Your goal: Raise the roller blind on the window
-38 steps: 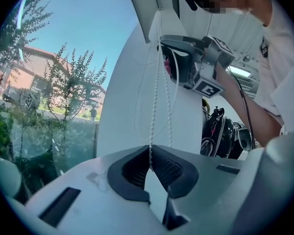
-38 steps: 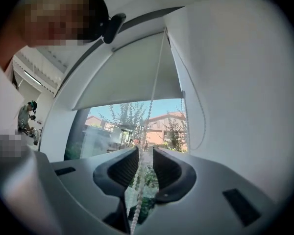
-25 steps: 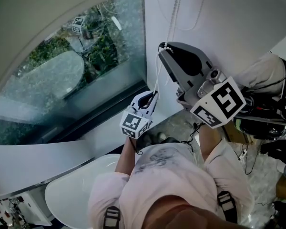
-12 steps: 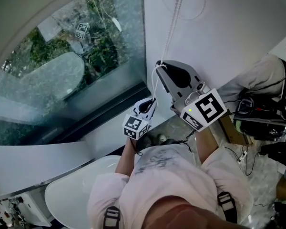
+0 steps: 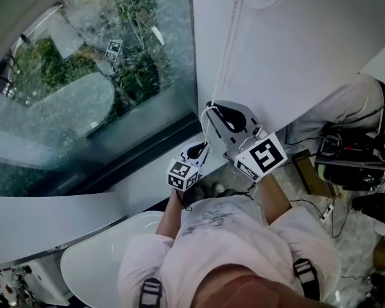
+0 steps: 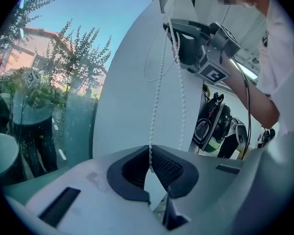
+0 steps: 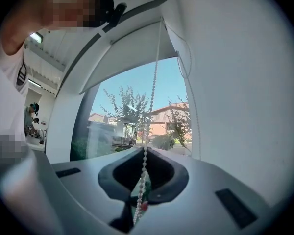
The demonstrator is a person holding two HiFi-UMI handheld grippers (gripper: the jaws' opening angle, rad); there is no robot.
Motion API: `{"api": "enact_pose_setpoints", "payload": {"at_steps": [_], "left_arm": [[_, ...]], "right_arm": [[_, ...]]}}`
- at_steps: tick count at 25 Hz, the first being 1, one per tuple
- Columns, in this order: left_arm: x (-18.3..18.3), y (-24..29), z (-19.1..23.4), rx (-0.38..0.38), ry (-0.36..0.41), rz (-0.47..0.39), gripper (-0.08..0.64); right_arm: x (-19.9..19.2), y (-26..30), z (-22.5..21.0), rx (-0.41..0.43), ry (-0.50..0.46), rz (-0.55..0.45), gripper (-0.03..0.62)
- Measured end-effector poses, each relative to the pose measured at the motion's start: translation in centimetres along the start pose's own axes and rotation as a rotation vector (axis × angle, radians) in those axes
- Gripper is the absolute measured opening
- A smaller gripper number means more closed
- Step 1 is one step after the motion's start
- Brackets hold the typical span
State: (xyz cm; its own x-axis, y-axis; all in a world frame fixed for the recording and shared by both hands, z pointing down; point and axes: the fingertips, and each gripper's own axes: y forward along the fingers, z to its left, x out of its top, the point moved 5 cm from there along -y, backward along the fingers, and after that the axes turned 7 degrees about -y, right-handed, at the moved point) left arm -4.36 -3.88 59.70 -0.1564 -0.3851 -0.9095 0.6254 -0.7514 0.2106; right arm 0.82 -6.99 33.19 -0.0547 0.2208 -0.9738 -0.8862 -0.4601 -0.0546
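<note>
A white bead chain (image 5: 230, 37) hangs down the white wall beside the window (image 5: 135, 76). The roller blind (image 5: 25, 8) covers only the upper left of the glass. My right gripper (image 5: 210, 110) is shut on the chain, which runs taut upward from its jaws. Just below it, my left gripper (image 5: 203, 147) is shut on the other strand. In the left gripper view the bead chain (image 6: 159, 82) drops into the closed left gripper (image 6: 150, 166), with the right gripper (image 6: 172, 31) above. In the right gripper view the bead chain (image 7: 153, 82) passes through the pinched right gripper (image 7: 144, 164) below the blind's edge (image 7: 132, 62).
A white rounded basin (image 5: 96, 258) sits low on the left under the white sill (image 5: 51, 213). Black gear and cables (image 5: 353, 162) crowd the floor on the right, beside another person's sleeve (image 5: 343, 104). A dark helmet (image 6: 213, 126) hangs by the wall.
Both grippers have come down along the wall, each still clamped on the chain. The blind's edge has risen, and more glass shows at the upper left.
</note>
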Motion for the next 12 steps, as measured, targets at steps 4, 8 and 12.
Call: {"api": "enact_pose_setpoints", "payload": {"at_steps": [4, 8, 12], "left_arm": [[-1.1, 0.5, 0.2, 0.001, -0.010, 0.018, 0.012], [-1.1, 0.6, 0.5, 0.001, -0.022, 0.019, 0.012], [0.3, -0.2, 0.3, 0.004, -0.028, -0.010, 0.014]], "right_arm": [[-2.0, -0.2, 0.4, 0.011, 0.030, 0.014, 0.062], [-3.0, -0.4, 0.4, 0.007, 0.054, 0.017, 0.061], [-2.9, -0.6, 0.5, 0.008, 0.029, 0.027, 0.061]]}}
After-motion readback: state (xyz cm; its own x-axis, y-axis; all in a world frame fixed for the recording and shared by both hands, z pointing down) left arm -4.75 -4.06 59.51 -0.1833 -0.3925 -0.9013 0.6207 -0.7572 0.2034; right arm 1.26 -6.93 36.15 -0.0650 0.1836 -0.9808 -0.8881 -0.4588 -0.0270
